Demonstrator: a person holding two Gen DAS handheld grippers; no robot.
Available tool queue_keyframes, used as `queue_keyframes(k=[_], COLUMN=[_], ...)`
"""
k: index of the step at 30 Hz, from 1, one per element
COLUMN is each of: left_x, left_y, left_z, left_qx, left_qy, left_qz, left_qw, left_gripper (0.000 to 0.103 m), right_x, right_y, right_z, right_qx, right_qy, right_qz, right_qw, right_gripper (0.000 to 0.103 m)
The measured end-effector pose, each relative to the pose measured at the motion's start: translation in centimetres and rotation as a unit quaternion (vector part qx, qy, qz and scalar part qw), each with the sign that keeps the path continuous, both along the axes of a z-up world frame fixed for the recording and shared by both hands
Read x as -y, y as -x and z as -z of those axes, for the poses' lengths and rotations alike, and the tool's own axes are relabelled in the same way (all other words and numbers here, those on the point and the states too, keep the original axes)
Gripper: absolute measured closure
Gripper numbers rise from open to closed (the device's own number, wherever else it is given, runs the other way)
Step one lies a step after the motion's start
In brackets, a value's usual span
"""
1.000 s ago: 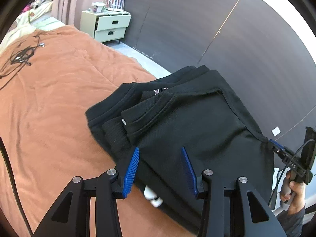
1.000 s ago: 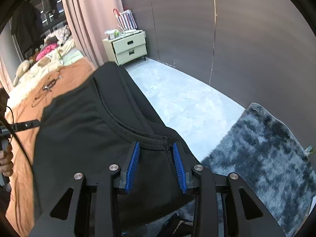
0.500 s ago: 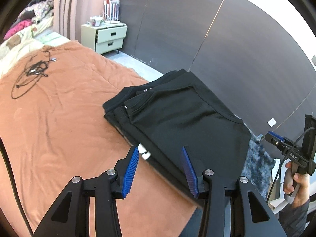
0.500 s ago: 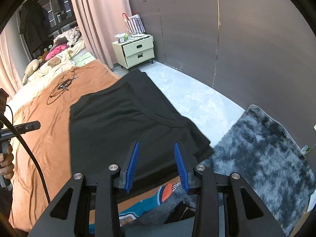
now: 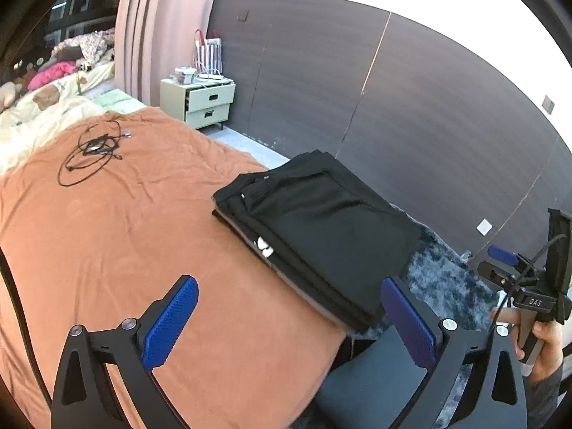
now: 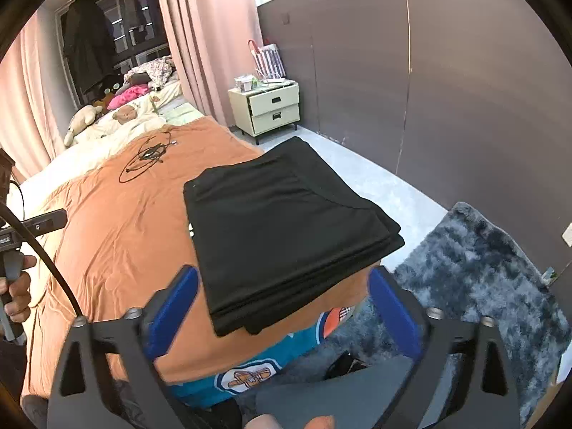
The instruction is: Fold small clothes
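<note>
Folded black garments [image 6: 286,225] form a flat rectangular stack with layered edges, lying at the corner of the bed's matte orange blanket [image 5: 107,236]. Left claw [image 5: 289,321] and right claw [image 6: 282,314] both stand wide, ribbed blue pads empty, clear of the cloth. A shaggy grey rug [image 6: 475,264] covers the floor beside the bed.

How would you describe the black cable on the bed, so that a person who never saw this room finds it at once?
Start from the orange blanket that covers the near part of the bed. On its far end, toward the cream bedding with the soft toys, lies a thin black cable in loose loops. Unlike the folded black clothes at the blanket's near edge, it is a tangled wire, not a flat stack.
</note>
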State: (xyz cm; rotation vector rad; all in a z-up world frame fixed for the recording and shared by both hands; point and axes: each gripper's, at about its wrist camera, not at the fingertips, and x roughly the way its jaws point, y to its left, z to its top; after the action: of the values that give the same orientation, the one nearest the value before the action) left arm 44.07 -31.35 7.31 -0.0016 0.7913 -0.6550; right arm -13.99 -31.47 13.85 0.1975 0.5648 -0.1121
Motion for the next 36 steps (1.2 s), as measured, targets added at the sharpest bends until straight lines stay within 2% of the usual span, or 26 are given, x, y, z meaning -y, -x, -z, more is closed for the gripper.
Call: queue_keyframes(k=[14, 19, 27, 36], left_x=[-7.9, -10.4, -13.2, -16.0], left_y=[14.2, 19.7, 26.2, 33.6], left_z=[-2.5, -2.3, -1.0, 0.0], left_qx=[0.064, 0.092, 0.117, 0.154], left_qy=[0.012, 0.015, 0.020, 0.025], left_qz=[-0.039, -0.063, -0.087, -0.139], left_qw=[0.9971, 0.9937, 0.9891, 0.9780], left_gripper=[0.000, 0.000, 0.000, 0.000], right_x=[-5.2, -7.6, -10.4, -12.3], right_y=[8.7, 11.6, 15.7, 19.9], right_z=[2.0, 3.0, 4.5, 5.7], right_qx=[0.031, 0.034, 0.044, 0.059], right_qy=[-0.004, 0.007, 0.010, 0.020], right_qz=[-0.007, -0.015, -0.046, -0.076], right_qw=[0.999, 0.999, 0.998, 0.995], right_gripper=[0.000, 0.000, 0.000, 0.000])
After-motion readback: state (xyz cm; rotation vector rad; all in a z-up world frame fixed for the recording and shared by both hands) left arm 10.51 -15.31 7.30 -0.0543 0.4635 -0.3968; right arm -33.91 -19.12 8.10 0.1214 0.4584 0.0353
